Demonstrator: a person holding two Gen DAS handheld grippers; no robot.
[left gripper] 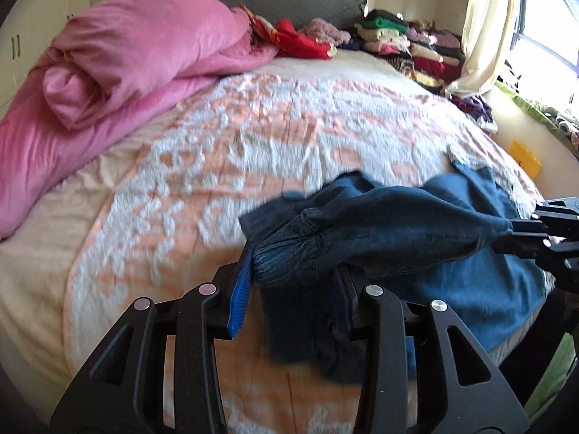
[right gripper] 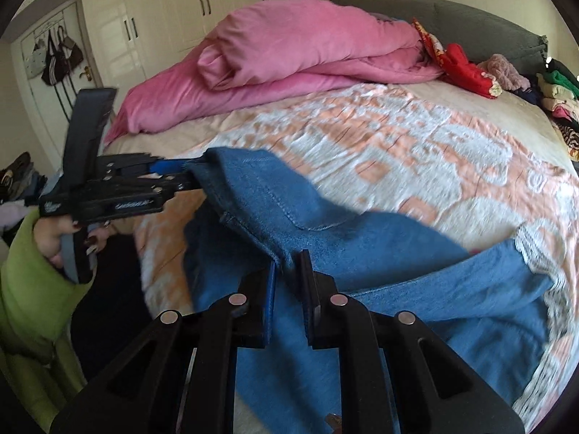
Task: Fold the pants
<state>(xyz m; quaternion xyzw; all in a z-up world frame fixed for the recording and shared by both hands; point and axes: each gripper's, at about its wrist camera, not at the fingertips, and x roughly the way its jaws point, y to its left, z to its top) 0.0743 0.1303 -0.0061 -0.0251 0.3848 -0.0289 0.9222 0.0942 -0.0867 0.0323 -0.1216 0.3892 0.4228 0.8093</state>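
Blue denim pants [left gripper: 398, 217] hang stretched between both grippers over the near side of the bed, and the rest of them lies on the bedspread [right gripper: 398, 126]. My left gripper [left gripper: 295, 264] is shut on a thick bunched part of the pants near the waistband. In the right wrist view it [right gripper: 191, 175] comes in from the left, held by a hand in a green sleeve [right gripper: 32, 264]. My right gripper [right gripper: 287, 262] is shut on a stitched edge of the pants [right gripper: 362, 253]. It shows at the right edge of the left wrist view [left gripper: 514, 229], pinching the cloth taut.
A rolled pink duvet [left gripper: 126, 54] fills the bed's far left. Red cloth [left gripper: 296, 39] and stacks of folded clothes [left gripper: 416, 47] line the grey headboard. A curtained window [left gripper: 481, 36] is to the right, and a wardrobe [right gripper: 163, 11] and hung bags [right gripper: 58, 54] stand past the bed.
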